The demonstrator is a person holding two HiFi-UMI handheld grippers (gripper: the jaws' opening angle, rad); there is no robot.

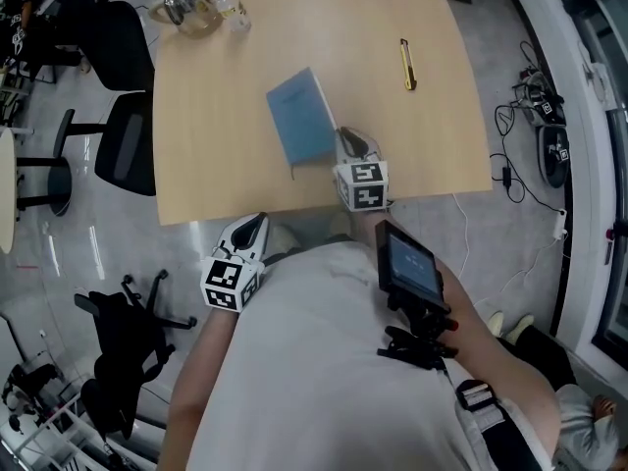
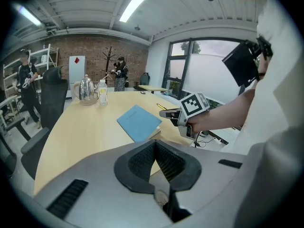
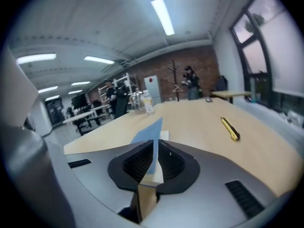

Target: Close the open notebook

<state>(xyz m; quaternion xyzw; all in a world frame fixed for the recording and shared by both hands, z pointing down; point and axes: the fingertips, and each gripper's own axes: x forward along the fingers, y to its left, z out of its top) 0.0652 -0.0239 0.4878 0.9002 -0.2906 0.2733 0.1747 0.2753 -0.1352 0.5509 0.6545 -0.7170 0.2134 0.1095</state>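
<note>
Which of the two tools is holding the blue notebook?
The right tool: its jaws pinch the blue notebook by its cover. The left tool holds nothing; its jaws are together, back at the table's near edge.

The left tongs are pressed together, empty, near the body; the right tongs reach forward, clamping the notebook cover.

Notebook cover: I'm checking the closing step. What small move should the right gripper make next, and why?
Probably lower the right gripper so the blue cover settles onto the white pages: its jaws are shut on the cover's edge, which stands raised above the pages.
</note>
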